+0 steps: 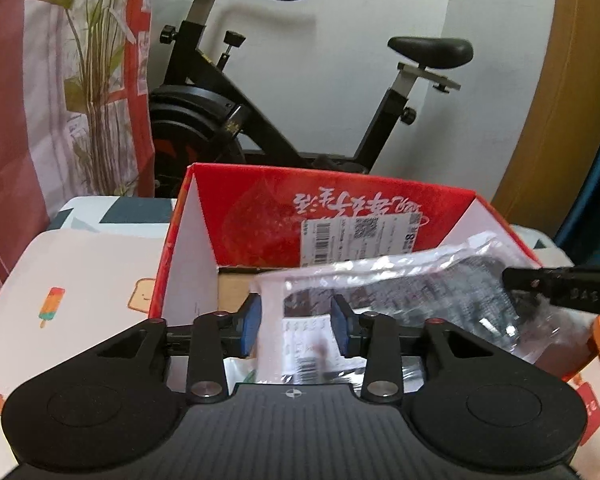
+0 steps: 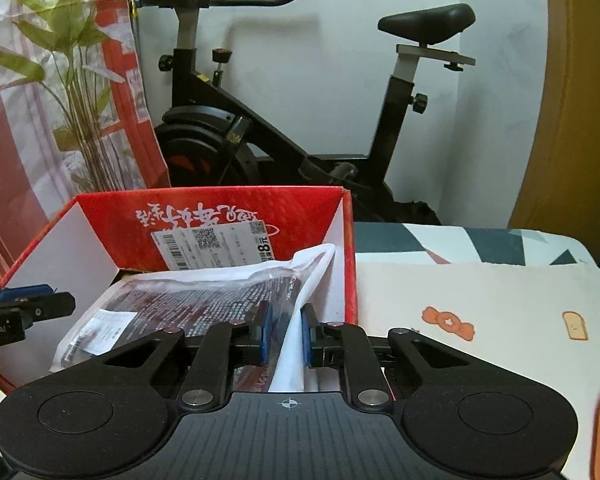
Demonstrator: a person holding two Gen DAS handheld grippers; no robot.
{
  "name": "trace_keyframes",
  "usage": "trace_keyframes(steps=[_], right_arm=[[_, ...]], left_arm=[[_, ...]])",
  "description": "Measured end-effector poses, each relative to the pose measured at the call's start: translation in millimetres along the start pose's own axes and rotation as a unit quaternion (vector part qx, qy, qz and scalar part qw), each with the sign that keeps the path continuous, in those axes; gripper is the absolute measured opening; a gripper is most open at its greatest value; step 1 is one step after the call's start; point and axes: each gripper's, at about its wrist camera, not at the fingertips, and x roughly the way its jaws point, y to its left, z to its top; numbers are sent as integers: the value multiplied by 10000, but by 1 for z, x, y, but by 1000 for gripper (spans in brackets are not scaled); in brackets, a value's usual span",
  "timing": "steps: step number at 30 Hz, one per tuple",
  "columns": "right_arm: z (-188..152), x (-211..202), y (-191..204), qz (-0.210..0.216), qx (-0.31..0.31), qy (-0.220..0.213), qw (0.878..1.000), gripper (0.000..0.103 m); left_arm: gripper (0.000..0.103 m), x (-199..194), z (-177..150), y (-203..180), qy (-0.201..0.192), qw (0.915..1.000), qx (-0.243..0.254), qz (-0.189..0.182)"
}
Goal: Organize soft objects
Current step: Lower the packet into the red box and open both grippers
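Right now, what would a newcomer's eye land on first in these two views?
The open red cardboard box fills the middle, with a plastic-wrapped package held over its opening. The right hand-held gripper is clamped on the package's white edge, while the left hand-held gripper straddles the other end, pads apart. Behind stands a black exercise bike.

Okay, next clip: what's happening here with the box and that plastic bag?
A person is lowering a clear plastic bag holding something dark into the open red cardboard box on a patterned table. The right hand-held gripper is shut on the bag's edge. The left hand-held gripper straddles the other end with its jaws apart, not pressing it. The bag lies partly inside the box, not yet settled. An exercise bike stands behind.
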Motion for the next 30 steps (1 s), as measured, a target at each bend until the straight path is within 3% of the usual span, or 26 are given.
trace_keyframes(steps=[5, 11, 16, 24, 26, 30], right_arm=[[3, 9, 14, 146, -69, 274, 9995, 13], [13, 31, 32, 56, -246, 651, 9976, 13], [11, 47, 34, -43, -522, 1105, 9925, 13], [19, 39, 29, 75, -700, 1304, 9890, 16], [24, 31, 26, 49, -759, 1265, 9890, 29], [33, 16, 20, -31, -940, 1074, 9898, 29]], left_arm=[[42, -2, 1, 2, -115, 9997, -72, -212], [32, -3, 1, 9, -188, 9990, -203, -353], [32, -2, 0, 11, -174, 9988, -221, -393], [32, -3, -2, 9, -133, 9987, -244, -429], [32, -3, -1, 9, -130, 9987, -257, -429], [32, -3, -1, 9, -121, 9987, -266, -425]])
